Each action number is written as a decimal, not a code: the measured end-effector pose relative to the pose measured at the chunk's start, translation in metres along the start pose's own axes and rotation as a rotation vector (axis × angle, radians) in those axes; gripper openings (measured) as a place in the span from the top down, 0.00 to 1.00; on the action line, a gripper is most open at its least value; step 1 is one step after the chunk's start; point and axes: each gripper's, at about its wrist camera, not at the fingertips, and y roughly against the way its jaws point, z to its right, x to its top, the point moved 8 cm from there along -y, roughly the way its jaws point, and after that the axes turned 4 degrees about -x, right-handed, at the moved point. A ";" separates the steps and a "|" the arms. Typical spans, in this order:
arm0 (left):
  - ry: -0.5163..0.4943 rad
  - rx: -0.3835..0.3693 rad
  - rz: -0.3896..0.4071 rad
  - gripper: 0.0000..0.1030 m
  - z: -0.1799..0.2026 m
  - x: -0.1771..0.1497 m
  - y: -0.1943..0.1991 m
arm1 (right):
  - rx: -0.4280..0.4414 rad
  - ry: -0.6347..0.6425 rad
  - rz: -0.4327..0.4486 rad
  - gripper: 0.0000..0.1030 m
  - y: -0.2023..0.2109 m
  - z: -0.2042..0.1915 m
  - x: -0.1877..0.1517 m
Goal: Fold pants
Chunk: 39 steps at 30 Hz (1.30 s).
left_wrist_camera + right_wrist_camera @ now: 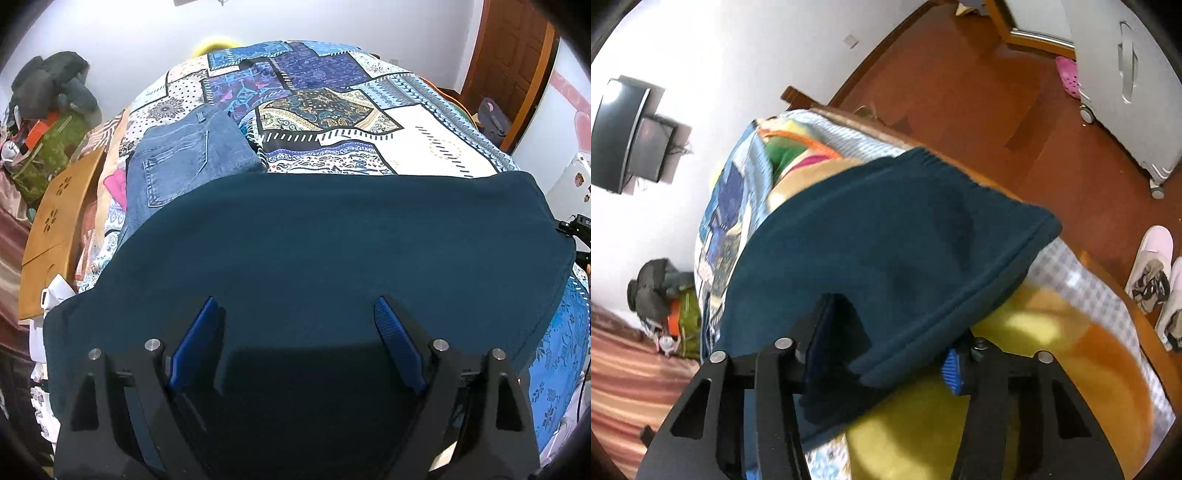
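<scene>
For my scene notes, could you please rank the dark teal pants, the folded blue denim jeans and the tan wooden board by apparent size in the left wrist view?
1. Dark teal pants, though nearest the camera.
2. Folded blue denim jeans.
3. Tan wooden board, close to the jeans, so unsure.

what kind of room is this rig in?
Most likely a home bedroom: a bed under a blue patchwork-print bedspread, folded blue denim jeans beside the dark teal fabric pants, and pale slippers on a reddish wooden floor.
</scene>
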 end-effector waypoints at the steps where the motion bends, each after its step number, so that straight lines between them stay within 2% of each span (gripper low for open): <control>1: 0.001 0.000 0.001 0.15 0.000 0.000 0.000 | -0.018 0.001 0.018 0.71 0.002 0.001 0.005; 2: 0.002 0.000 0.002 0.15 0.000 0.000 0.000 | -0.030 0.006 0.025 0.78 0.002 0.001 0.009; 4: 0.004 -0.001 0.005 0.15 0.001 0.000 0.001 | -0.055 0.034 0.041 0.83 0.004 0.002 0.016; 8: 0.005 -0.006 0.008 0.15 0.002 -0.001 0.005 | -0.127 0.167 0.124 0.86 0.018 -0.015 0.028; 12: -0.004 -0.006 0.023 0.15 0.002 0.000 0.013 | -0.122 0.280 0.243 0.88 0.048 -0.047 0.039; 17: -0.002 0.004 0.079 0.15 -0.001 0.007 0.031 | -0.051 0.466 0.370 0.90 0.095 -0.112 0.039; 20: 0.020 -0.003 0.115 0.15 -0.006 0.011 0.045 | 0.028 0.583 0.431 0.91 0.119 -0.162 0.026; 22: 0.034 -0.008 0.136 0.15 -0.010 0.012 0.053 | 0.096 0.619 0.438 0.91 0.126 -0.190 0.016; 26: 0.045 0.011 0.174 0.15 -0.019 0.013 0.070 | 0.229 0.745 0.407 0.91 0.126 -0.255 -0.022; 28: 0.055 0.020 0.191 0.15 -0.024 0.012 0.079 | 0.272 0.813 0.371 0.91 0.114 -0.281 -0.046; 31: 0.088 0.022 0.209 0.09 -0.035 0.007 0.090 | 0.298 0.908 0.318 0.91 0.088 -0.306 -0.082; 36: 0.128 0.027 0.214 0.09 -0.048 -0.003 0.097 | 0.315 1.057 0.147 0.91 0.033 -0.321 -0.157; 39: 0.139 0.029 0.198 0.09 -0.054 -0.010 0.095 | 0.291 1.151 0.040 0.91 0.007 -0.310 -0.197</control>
